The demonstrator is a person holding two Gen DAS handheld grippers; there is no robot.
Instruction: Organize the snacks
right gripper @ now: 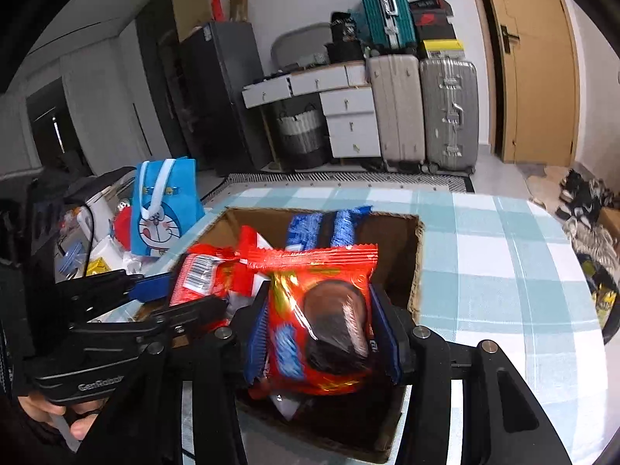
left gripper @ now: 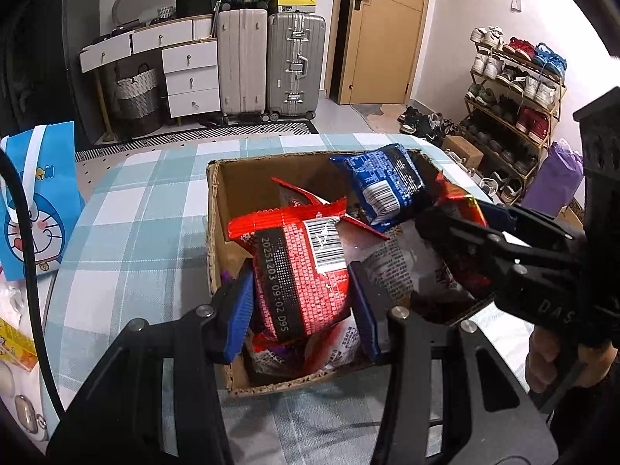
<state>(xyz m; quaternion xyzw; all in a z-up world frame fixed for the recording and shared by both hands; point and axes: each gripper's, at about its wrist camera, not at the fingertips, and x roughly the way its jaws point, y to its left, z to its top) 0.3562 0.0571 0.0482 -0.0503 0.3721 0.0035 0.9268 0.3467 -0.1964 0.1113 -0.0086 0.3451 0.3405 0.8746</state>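
An open cardboard box (left gripper: 217, 209) stands on a checked tablecloth and holds several snack packets. My left gripper (left gripper: 304, 302) is shut on a red packet with a barcode (left gripper: 306, 271), held over the box's near left part. My right gripper (right gripper: 323, 329) is shut on a red-orange cookie packet (right gripper: 317, 310) over the same cardboard box (right gripper: 416, 271). In the left wrist view the right gripper (left gripper: 449, 232) reaches in from the right side. A blue packet (left gripper: 387, 182) leans against the box's far wall. In the right wrist view the left gripper (right gripper: 186, 290) comes in from the left.
A blue cartoon gift bag (left gripper: 35, 197) stands at the table's left edge, with small items and a black cable near it. Beyond the table stand suitcases (left gripper: 271, 66), a drawer unit, a door and a shoe rack (left gripper: 511, 104). A hand (left gripper: 562, 360) grips the right gripper's handle.
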